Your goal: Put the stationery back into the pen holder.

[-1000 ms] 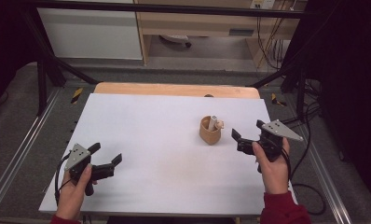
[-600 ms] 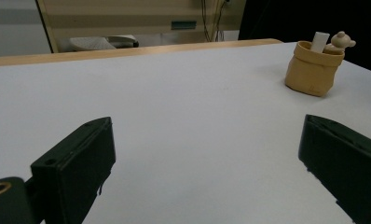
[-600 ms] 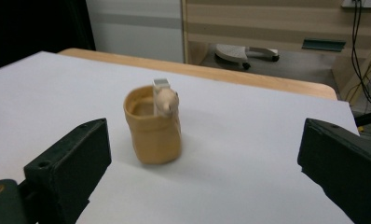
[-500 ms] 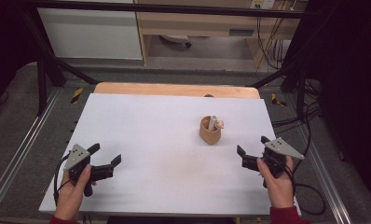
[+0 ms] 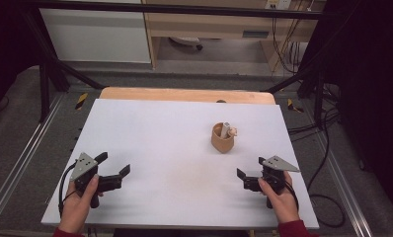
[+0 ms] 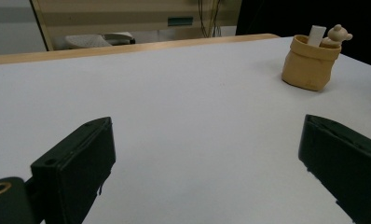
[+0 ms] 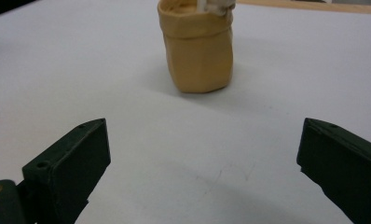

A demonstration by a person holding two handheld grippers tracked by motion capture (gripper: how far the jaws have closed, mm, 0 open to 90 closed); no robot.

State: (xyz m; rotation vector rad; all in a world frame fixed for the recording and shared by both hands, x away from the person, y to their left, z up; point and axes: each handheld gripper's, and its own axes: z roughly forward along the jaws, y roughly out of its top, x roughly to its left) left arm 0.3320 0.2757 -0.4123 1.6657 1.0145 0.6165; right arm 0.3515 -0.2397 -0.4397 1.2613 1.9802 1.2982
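Right gripper (image 5: 249, 177) has pulled back from tan pouch (image 5: 222, 138) toward near table edge; now rests low at front right, well apart from pouch. Jaws spread wide, holding nothing. Left gripper (image 5: 113, 173) unchanged at front left, jaws also wide apart, empty. Pouch stands upright on white table (image 5: 155, 133), right of centre, with white stick (image 6: 317, 35) and small bear figure (image 6: 338, 34) poking from its mouth. Judgement: both hands parked away from pouch suggests placing finished, or pause before next reach.

One tan pouch (image 5: 222, 138) holding one white stick (image 6: 317, 35) and one small bear figure (image 6: 338, 34), right of centre, plus two grippers at the lower corners.
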